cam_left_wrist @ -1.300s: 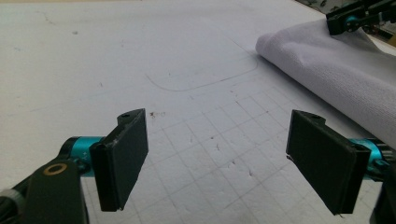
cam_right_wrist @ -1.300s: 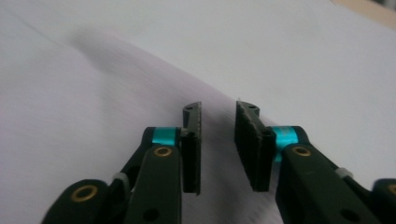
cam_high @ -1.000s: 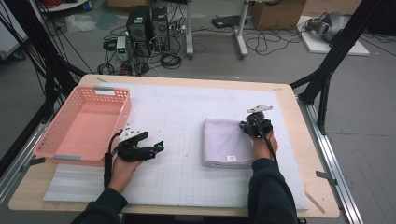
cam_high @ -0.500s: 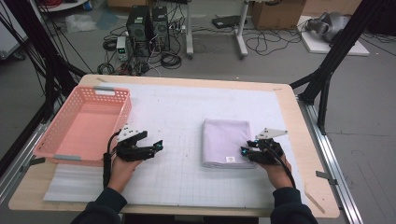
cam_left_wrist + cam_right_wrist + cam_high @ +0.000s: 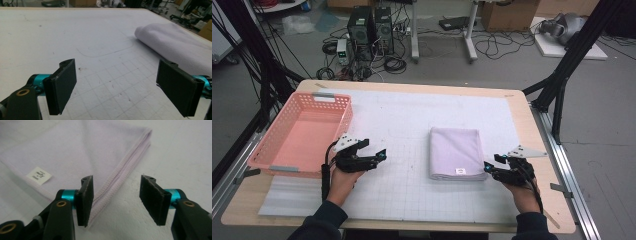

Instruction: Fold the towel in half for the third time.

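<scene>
A folded lilac towel (image 5: 456, 152) with a small white label (image 5: 459, 171) lies on the mat right of centre. My right gripper (image 5: 489, 167) sits at the towel's near right corner, pointing left at it. Its jaws have just been opening. In the right gripper view the gripper (image 5: 116, 195) is open, the towel's hemmed edge (image 5: 117, 177) runs under the gap, and no pad presses on it. My left gripper (image 5: 379, 157) rests on the mat left of the towel. Its jaws have just opened a little further, and the gripper (image 5: 117, 85) is open and holds nothing; the towel (image 5: 175, 45) lies beyond.
A pink slatted basket (image 5: 337, 102) stands at the table's left, just behind my left hand. The white grid mat (image 5: 412, 120) covers most of the wooden table (image 5: 532, 130). Computers, cables and black frame legs stand on the floor beyond.
My right gripper has left the towel's far right part, come toward the person to the near right corner, and opened its jaws. The left hand has stayed put.
</scene>
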{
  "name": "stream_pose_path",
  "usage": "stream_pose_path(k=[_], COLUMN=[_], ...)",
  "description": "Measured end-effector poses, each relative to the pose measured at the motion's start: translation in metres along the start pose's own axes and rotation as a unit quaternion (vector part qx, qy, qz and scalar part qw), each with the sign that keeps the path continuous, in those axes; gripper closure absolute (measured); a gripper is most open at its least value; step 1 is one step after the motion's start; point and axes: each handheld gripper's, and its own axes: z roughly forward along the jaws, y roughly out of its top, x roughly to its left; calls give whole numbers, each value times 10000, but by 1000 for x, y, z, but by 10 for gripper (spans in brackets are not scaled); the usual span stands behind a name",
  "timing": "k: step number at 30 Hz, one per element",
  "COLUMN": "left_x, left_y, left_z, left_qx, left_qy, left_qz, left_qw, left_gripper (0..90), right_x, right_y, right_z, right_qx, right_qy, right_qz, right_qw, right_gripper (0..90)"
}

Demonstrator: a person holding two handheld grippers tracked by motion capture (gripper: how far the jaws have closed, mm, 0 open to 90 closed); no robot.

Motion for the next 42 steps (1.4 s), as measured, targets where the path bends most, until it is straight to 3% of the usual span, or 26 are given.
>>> stream_pose_path(k=[2,3,4,9,14,20,23,26,37,42], left_x=[-1,-2,-3,-5,-5,-6,-8,-11,-12,-9], left_y=[1,1,2,3,2,2,2,2,-3,-2], left_z=[0,-1,-2,-3,-2,-3,-4,-6,-7,-9], left_qx=[-43,-59,-105,-195,-180,-382,-345,-407,-280,-325], left_qy=[-35,-51,-86,-214,-254,-229,-265,-292,-280,-248], left_qz=[26,51,60,216,440,708,595,636,692,596], left_qw=[10000,10000,9999,9993,9985,9965,9973,9967,9968,9974], left_gripper=[170,170,171,181,202,203,203,197,192,192], right_x=[0,0,-2,-5,-7,-8,-9,-11,-11,-5], right_y=[-6,-6,-11,-16,-18,-16,-17,-16,-14,-10], right_z=[-16,-16,-25,-35,-32,-27,-27,-27,-23,-19], right_qx=[-332,-332,-621,-838,-801,-686,-685,-743,-675,-693], right_qy=[-51,-51,-107,-390,-501,-587,-607,-578,-485,-406], right_qz=[106,106,96,-29,-130,-254,-272,-214,-208,-267], right_qw=[9994,9994,9980,9957,9954,9956,9954,9953,9963,9964], right_gripper=[367,367,311,228,212,200,200,197,196,196])
